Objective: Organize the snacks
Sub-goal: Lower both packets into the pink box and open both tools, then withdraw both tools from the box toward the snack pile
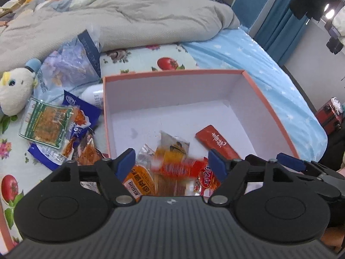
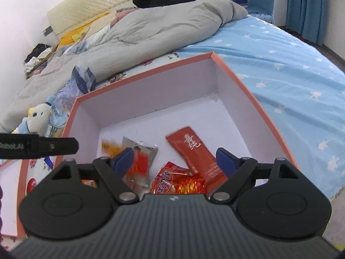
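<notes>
In the box, snack packets.

The box lies open on the bed, orange outside and white inside, its far half bare. A red sachet lies flat at 3 o'clock of its floor. At 6 o'clock a loose heap: a clear packet with a dark label, an orange packet, a red foil packet, and a blurred red-orange one. Outside, at 9 o'clock of the box, more snacks lie overlapping: green-bordered, blue, clear.
</notes>
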